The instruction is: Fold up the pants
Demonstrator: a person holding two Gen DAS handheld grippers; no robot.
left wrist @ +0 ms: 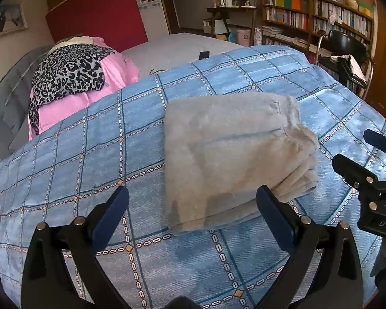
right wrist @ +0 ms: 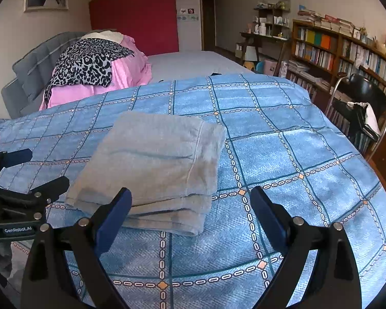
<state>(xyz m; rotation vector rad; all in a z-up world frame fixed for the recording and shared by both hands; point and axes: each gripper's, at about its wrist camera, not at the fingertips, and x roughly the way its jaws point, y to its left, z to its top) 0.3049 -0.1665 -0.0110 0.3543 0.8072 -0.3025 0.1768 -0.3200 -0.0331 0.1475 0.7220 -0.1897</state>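
Grey fleece pants (left wrist: pixel 234 154) lie folded into a thick rectangle on the blue checked blanket (left wrist: pixel 95 139). The stacked folded edges face the right in the left wrist view. My left gripper (left wrist: pixel 193 206) is open just in front of the near edge of the pants, holding nothing. In the right wrist view the same pants (right wrist: pixel 151 164) rest flat with layered edges at the near side. My right gripper (right wrist: pixel 191 206) is open over the near right corner of the pants, with nothing between its fingers. Each gripper shows at the edge of the other's view, right gripper (left wrist: pixel 368 164), left gripper (right wrist: pixel 28 175).
A pink bundle (left wrist: pixel 72 103) with a leopard-print cloth (left wrist: pixel 69 74) on top sits at the back left of the bed. Grey padded headboard (right wrist: pixel 33 61) stands behind it. A black chair (right wrist: pixel 360 103) and bookshelves (right wrist: pixel 334 51) stand to the right of the bed.
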